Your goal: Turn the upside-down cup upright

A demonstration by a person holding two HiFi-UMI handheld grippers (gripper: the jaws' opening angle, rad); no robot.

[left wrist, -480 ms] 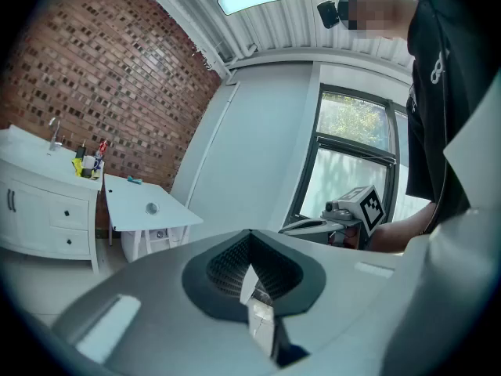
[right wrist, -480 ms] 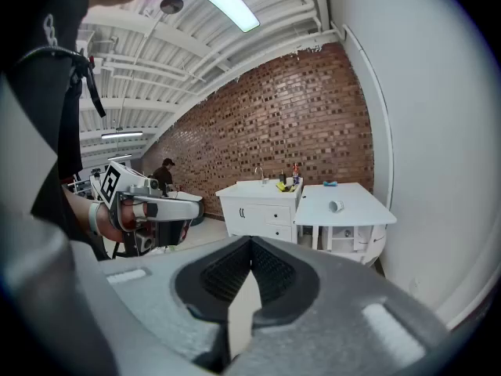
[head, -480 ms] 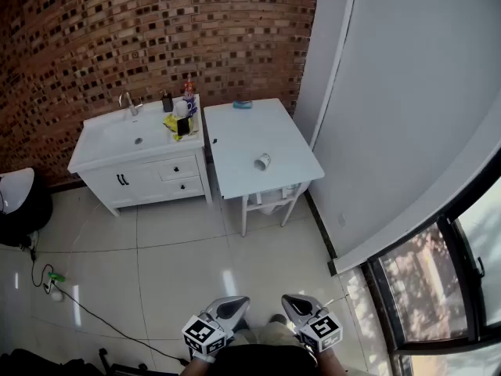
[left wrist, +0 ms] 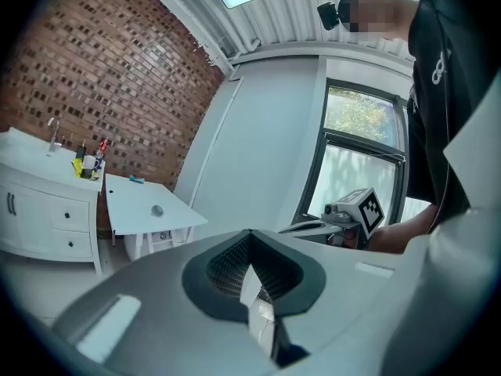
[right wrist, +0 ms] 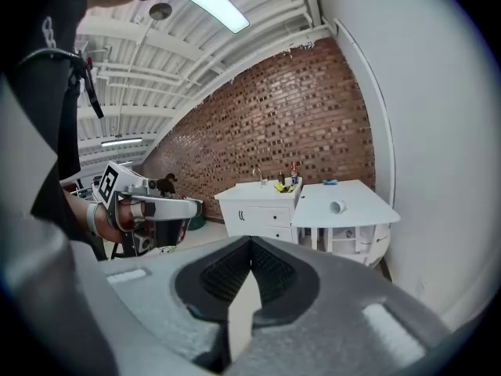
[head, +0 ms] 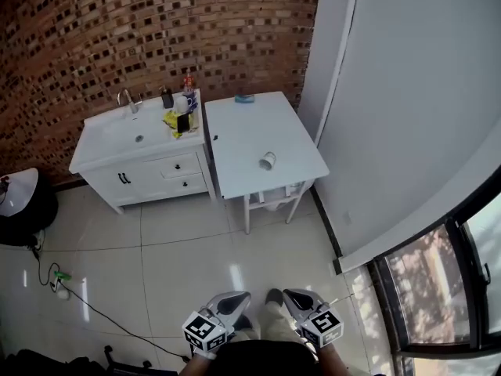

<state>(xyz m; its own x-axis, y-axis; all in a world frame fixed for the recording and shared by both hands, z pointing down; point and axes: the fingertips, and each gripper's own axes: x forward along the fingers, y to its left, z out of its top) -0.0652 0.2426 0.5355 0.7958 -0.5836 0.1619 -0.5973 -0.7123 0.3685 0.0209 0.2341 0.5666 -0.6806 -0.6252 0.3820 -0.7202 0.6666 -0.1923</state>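
A small white cup (head: 268, 160) rests on the white table (head: 250, 131) near its front right corner, far across the room from me; it seems to lie tipped on its side. The cup also shows small in the left gripper view (left wrist: 157, 210) and in the right gripper view (right wrist: 337, 206). My left gripper (head: 239, 297) and right gripper (head: 290, 297) are held close to my body at the bottom of the head view, side by side, well short of the table. The jaws of both are shut with nothing between them.
A white sink cabinet (head: 141, 143) with bottles and a yellow cloth stands left of the table against the brick wall. A blue object (head: 244, 98) lies at the table's far edge. A cable (head: 86, 304) runs over the tiled floor; a grey wall and a window bound the right.
The view has shifted a little, and a shoe now shows between the two grippers. Both grippers stay shut and low, and the cup has not moved on the table.
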